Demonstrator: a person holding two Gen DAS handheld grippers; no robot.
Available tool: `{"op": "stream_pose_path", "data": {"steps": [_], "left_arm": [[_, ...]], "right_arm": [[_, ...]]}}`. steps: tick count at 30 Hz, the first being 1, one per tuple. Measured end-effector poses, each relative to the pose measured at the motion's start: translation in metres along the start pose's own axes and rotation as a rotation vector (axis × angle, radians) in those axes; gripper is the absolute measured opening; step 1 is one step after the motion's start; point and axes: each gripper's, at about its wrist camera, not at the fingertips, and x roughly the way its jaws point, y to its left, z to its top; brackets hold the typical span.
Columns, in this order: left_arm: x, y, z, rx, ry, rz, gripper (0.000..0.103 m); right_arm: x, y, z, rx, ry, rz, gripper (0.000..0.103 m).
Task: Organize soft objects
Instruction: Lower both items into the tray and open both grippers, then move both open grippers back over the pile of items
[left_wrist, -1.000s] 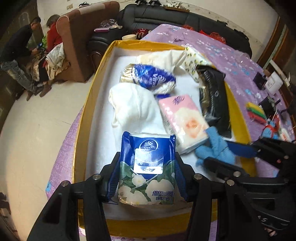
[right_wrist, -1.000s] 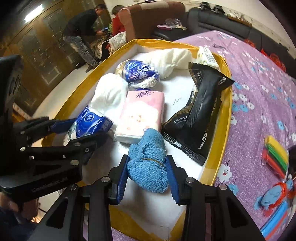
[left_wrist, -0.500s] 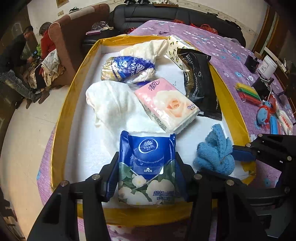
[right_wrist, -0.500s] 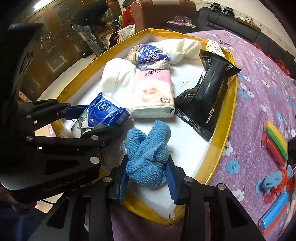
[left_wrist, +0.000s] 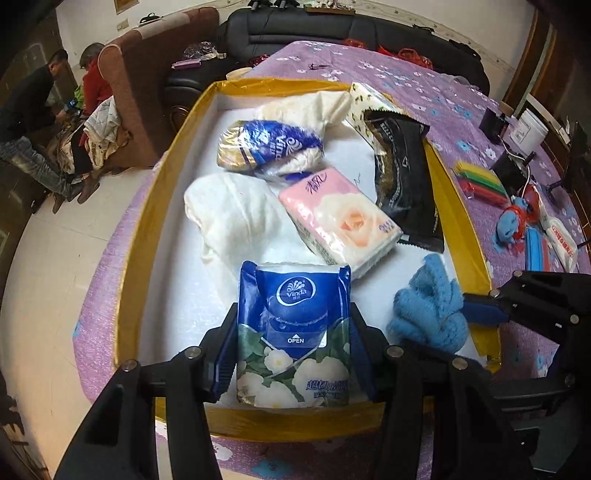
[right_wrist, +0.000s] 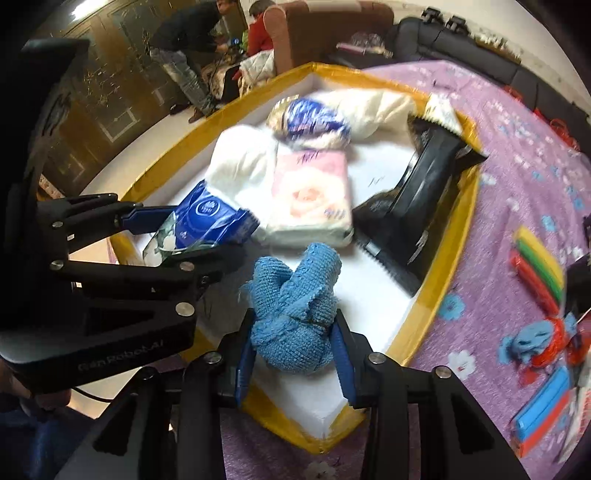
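A purple flowered tablecloth (left_wrist: 424, 88) carries a shallow yellow-rimmed tray (left_wrist: 147, 206) with a white floor. Inside lie a white towel (left_wrist: 232, 218), a black snack bag (left_wrist: 402, 184), a pink tissue pack (left_wrist: 340, 218) and a crumpled blue Vinda wrapper (left_wrist: 273, 147). At the tray's near edge, the left gripper (left_wrist: 293, 354) pinches a blue Vinda tissue pack (left_wrist: 295, 332) between its blue pads — and just beside it the right gripper (right_wrist: 293, 354) squeezes a blue knitted cloth (right_wrist: 295, 317), held above the tray's near corner.
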Motion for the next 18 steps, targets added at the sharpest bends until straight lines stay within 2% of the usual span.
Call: {"op": "stream_pose_path", "data": {"steps": [3,6,8,12,18], "left_arm": [[-0.002,0.000,0.001,-0.011,0.001,0.002,0.054],[-0.008,0.005,0.005,-0.036,-0.016,0.002,0.065],[-0.014,0.005,0.009,-0.043,-0.039,0.011,0.067],[-0.025,0.005,0.016,-0.057,-0.068,0.005,0.067],[-0.034,-0.015,0.026,-0.024,-0.094,-0.026,0.068]], "right_arm": [[-0.010,0.000,0.000,-0.007,-0.034,-0.017,0.060],[-0.020,-0.001,0.000,-0.018,-0.073,-0.016,0.067],[-0.026,-0.001,0.000,-0.025,-0.092,-0.033,0.067],[-0.045,-0.013,-0.006,0.016,-0.138,-0.009,0.067],[-0.079,-0.059,-0.032,0.186,-0.188,-0.035,0.067]]}}
